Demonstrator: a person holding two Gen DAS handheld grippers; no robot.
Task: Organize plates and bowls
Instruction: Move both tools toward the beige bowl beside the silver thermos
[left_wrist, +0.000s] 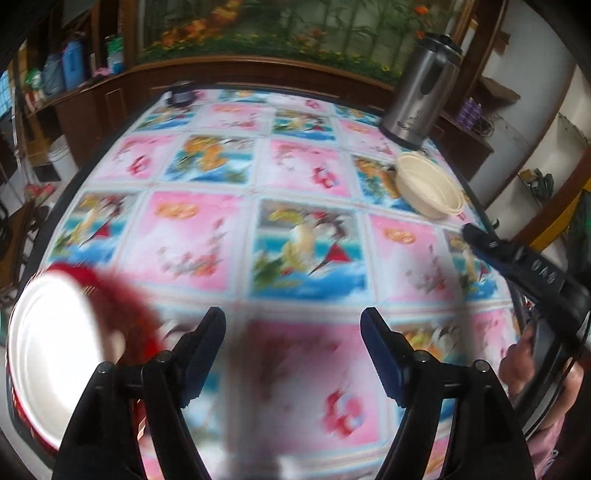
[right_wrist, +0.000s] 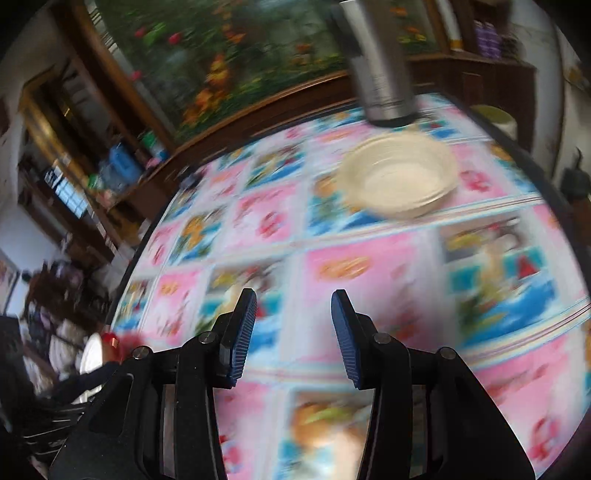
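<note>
On the round table's patterned cloth (left_wrist: 295, 206), everything smears with blur. The red-rimmed white plates (left_wrist: 51, 354) at the left edge are cut off by the frame; how many are stacked is unclear. The cream bowls (left_wrist: 430, 188) sit nested beside a steel kettle (left_wrist: 421, 88). The left gripper (left_wrist: 293, 336) tilts down, jaws spread wide, empty. The right gripper (right_wrist: 293, 328) points toward the bowls, jaws parted, holding nothing.

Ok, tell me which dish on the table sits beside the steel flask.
The cream bowl, at the table's far right corner just in front of the steel flask. The red-rimmed white plate lies at the opposite, near-left edge.
</note>
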